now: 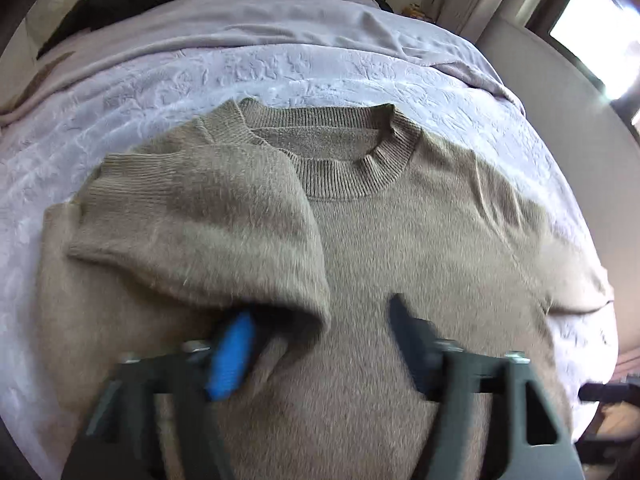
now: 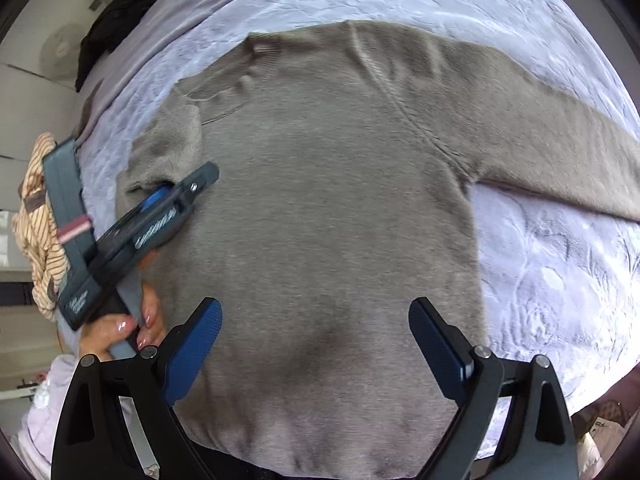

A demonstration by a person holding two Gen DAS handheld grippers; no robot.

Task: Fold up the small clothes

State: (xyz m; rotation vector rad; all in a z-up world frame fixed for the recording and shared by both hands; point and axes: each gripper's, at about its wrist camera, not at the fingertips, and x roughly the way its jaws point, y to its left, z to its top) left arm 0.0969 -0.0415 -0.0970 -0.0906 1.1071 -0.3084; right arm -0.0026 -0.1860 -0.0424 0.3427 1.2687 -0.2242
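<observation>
Lying flat on the pale lilac embossed bedspread (image 1: 280, 76): fuzzy taupe knit sweater (image 1: 400, 248), front up. One sleeve (image 1: 200, 216) already folded across the chest; other sleeve (image 2: 540, 120) stretched out sideways, body not yet folded. Early going, by the look. Left gripper (image 1: 320, 344) parted, folded cuff draped over one blue pad, not pinched. Right gripper (image 2: 316, 344) spread wide above the hem, empty. Ribbed collar only in left view; outstretched sleeve and holding hand (image 2: 120, 332) only in right.

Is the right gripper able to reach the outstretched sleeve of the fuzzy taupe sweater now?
Probably yes. The right gripper hangs open over the sweater's body, and the outstretched sleeve lies flat and uncovered on the lilac bedspread.
</observation>
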